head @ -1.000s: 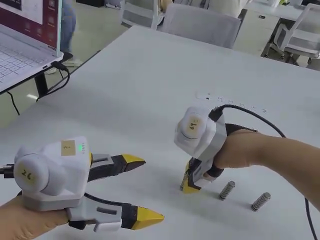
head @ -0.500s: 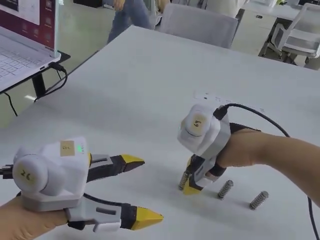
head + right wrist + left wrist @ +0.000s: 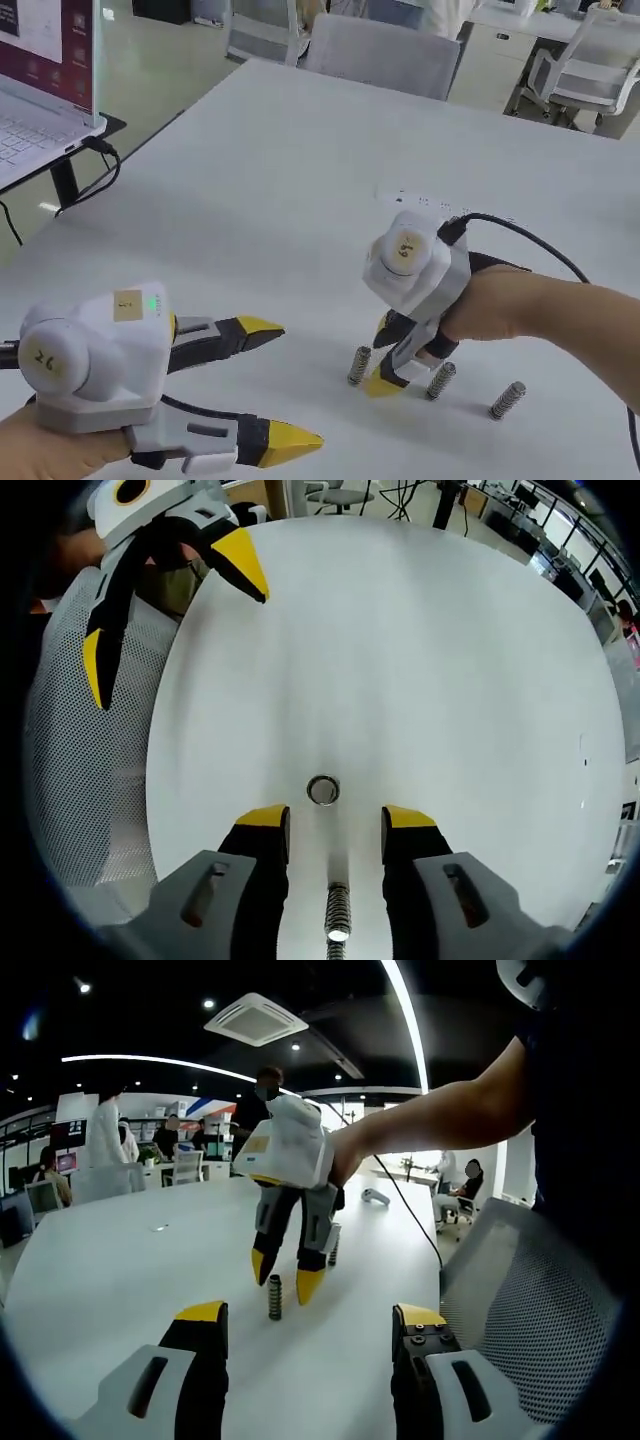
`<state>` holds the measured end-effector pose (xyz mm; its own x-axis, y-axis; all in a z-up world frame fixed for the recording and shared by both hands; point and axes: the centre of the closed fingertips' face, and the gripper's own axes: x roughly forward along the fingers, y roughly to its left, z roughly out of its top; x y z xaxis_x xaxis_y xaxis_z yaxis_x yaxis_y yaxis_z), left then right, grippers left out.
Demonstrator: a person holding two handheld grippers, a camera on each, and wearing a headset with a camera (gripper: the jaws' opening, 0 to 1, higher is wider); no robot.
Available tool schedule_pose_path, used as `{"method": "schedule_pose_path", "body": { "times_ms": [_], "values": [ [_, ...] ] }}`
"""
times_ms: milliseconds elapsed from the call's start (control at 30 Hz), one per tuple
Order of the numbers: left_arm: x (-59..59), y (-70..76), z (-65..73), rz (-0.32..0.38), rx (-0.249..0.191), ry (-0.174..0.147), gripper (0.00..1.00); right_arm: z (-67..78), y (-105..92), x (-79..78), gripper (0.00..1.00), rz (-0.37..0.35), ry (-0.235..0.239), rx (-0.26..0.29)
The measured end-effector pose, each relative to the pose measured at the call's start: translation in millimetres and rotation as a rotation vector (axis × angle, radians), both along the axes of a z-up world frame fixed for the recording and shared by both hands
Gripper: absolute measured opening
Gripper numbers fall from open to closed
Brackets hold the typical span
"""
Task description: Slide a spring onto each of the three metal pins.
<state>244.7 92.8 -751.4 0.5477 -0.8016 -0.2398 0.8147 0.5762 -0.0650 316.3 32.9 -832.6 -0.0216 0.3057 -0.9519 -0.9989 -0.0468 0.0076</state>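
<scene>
Three small metal springs stand on the white table. The left spring is upright and free, just left of my right gripper, which points down with its jaws open. That spring appears end-on as a ring just ahead of the yellow fingertips. A second spring lies lower between the jaws, and also appears beside the gripper. The third spring is further right. Any pin inside a spring is hidden. My left gripper hovers open and empty at the near left, facing the upright spring and the right gripper.
An open laptop sits on a stand at the far left with a cable hanging down. Grey chairs line the table's far edge. A black cable trails from the right gripper. A person's arm reaches in from the right.
The right gripper has let go of the left spring and shifted slightly right, so the spring now stands alone beside its tips. The left gripper has stayed put. The head camera tilted a little.
</scene>
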Motion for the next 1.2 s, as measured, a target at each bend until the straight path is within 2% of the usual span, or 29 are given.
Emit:
{"method": "schedule_pose_path", "body": {
  "times_ms": [367,567,1100,1200],
  "values": [
    [-1.5,1.2,-0.9,0.003,0.006,0.005,0.63,11.8,-5.3,8.9,0.42,-0.063,-0.024,0.074],
    [-0.9,3.7,-0.7,0.009,0.01,0.009,0.63,27.1,-3.2,13.6,0.47,-0.099,-0.046,0.155],
    [0.9,5.8,5.1,0.01,0.025,0.007,0.62,53.7,-18.8,18.8,0.52,-0.176,-0.104,0.268],
    [0.7,6.4,6.4,0.012,0.027,0.005,0.62,61.8,-23.0,19.4,0.53,-0.204,-0.115,0.31]
  ]
}}
